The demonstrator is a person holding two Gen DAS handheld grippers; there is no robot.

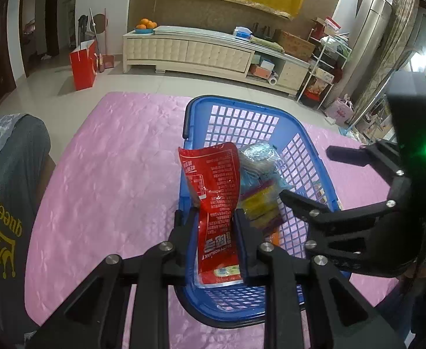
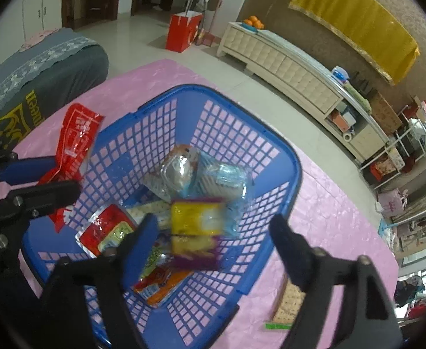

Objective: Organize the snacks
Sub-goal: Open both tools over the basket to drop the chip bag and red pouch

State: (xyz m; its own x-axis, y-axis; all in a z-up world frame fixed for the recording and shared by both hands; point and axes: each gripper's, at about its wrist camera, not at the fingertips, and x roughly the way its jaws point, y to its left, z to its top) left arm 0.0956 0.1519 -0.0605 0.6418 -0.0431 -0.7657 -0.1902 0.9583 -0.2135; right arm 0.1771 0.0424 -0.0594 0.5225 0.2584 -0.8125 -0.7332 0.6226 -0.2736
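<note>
A blue plastic basket [image 1: 242, 101] stands on the pink tablecloth. My left gripper [image 1: 216, 213] is shut on a red snack packet [image 1: 215, 180] and holds it upright over the basket's near left rim. In the right wrist view that red packet [image 2: 76, 142] sits at the basket's [image 2: 183, 90] left edge, in the left gripper [image 2: 61, 176]. My right gripper [image 2: 213, 221] stands open over the basket. A blurred yellow and purple packet [image 2: 197, 218] lies between its fingers, and neither pad touches it. Several other wrapped snacks [image 2: 181, 165] lie in the basket.
A cracker packet [image 2: 290, 302] and a green strip [image 2: 278, 326] lie on the cloth to the right of the basket. A dark grey garment [image 1: 6, 203] covers the table's left side. A cream cabinet [image 1: 189, 52] stands across the floor.
</note>
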